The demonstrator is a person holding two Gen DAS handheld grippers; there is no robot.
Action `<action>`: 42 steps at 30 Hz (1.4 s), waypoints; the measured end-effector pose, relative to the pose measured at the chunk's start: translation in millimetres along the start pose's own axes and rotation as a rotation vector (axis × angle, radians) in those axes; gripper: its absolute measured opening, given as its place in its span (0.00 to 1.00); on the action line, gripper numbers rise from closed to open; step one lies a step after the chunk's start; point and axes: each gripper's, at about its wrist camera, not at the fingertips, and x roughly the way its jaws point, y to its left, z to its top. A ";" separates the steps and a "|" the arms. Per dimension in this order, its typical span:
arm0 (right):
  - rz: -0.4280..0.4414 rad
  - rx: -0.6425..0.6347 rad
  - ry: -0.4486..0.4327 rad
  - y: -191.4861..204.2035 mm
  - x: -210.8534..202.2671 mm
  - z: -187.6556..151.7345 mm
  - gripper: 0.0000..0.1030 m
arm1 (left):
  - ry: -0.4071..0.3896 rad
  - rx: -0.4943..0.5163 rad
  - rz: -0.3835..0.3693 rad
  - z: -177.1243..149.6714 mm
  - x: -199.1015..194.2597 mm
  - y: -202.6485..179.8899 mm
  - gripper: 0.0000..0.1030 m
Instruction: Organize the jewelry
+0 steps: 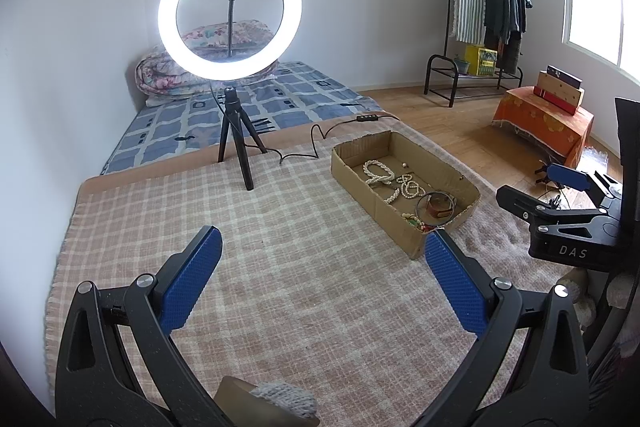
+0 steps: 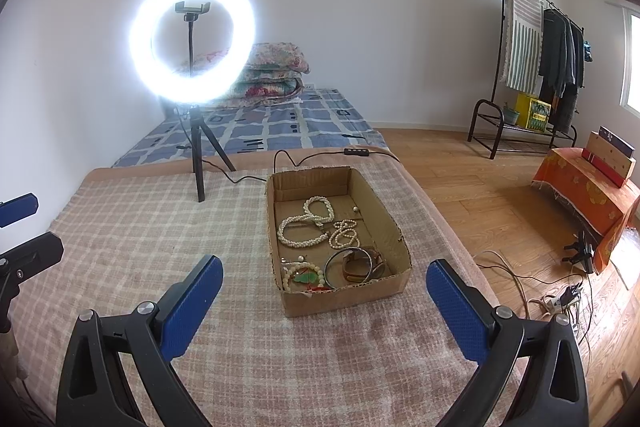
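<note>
Right wrist: right gripper [image 2: 324, 301] jaws wide, empty; box [image 2: 394, 227] just ahead, holding necklaces [image 2: 306, 227], bangle [image 2: 340, 265], perhaps watch. Left gripper [image 1: 322, 267] jaws wide, empty.

One cardboard box [image 2: 340, 291]; one ring light [image 2: 192, 37]; two grippers [image 2: 324, 291].

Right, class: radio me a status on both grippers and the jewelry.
Left hand-held gripper open, empty. Right hand-held gripper open, empty. Jewelry all inside cardboard box. Nothing blocking.
</note>
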 end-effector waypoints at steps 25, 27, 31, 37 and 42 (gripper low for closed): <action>0.004 -0.003 0.008 -0.2 3.1 -1.0 1.00 | 0.001 0.002 0.001 0.3 0.7 0.2 1.00; 0.003 -0.003 0.009 -0.1 3.2 -1.1 1.00 | 0.001 0.003 0.001 0.3 0.6 0.1 1.00; 0.003 -0.005 0.011 0.7 3.6 -1.5 1.00 | 0.000 0.003 0.003 0.2 0.4 -0.9 1.00; 0.004 -0.005 0.012 1.2 4.1 -1.6 1.00 | 0.000 0.002 0.003 0.3 0.8 -0.3 1.00; 0.005 -0.010 0.013 2.5 4.3 -3.3 1.00 | 0.001 0.004 0.003 0.2 0.6 -1.0 1.00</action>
